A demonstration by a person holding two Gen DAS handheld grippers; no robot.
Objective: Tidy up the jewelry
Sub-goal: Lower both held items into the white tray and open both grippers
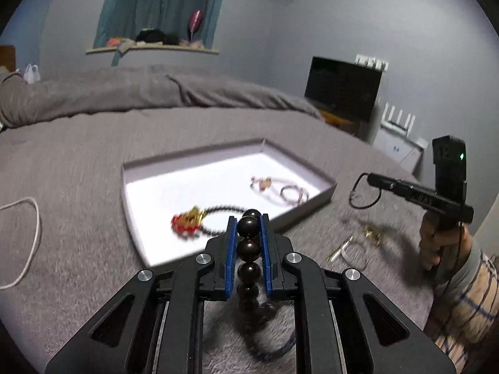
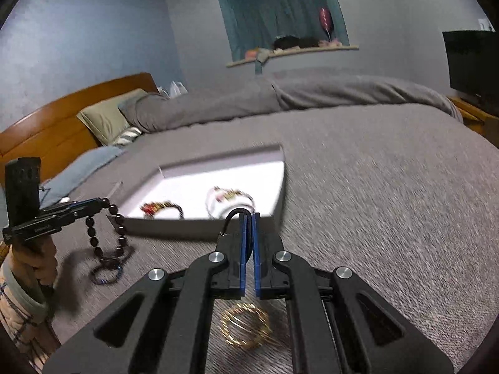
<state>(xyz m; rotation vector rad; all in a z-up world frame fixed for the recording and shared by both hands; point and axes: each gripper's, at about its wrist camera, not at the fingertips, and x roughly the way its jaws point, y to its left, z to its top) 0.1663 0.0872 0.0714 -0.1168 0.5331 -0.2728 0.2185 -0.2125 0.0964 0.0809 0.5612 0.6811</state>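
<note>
My left gripper (image 1: 248, 222) is shut on a dark bead bracelet (image 1: 248, 249), which hangs below it just short of the tray; the bracelet also shows in the right wrist view (image 2: 117, 218). My right gripper (image 2: 249, 218) is shut on a thin black cord bracelet (image 2: 232, 215), which also shows in the left wrist view (image 1: 358, 193). The white-lined tray (image 1: 327, 184) on the bed holds a red-and-gold beaded bracelet (image 1: 190, 221) and pink cord bracelets (image 1: 280, 188). Gold bangles (image 2: 244, 330) lie on the blanket under my right gripper.
The grey blanket (image 2: 389, 202) covers the bed. A white cable (image 1: 28, 249) lies at the left. A black screen (image 1: 343, 87) stands beyond the bed's right side. Pillows (image 2: 106, 118) and a wooden headboard (image 2: 62, 118) are at the far left.
</note>
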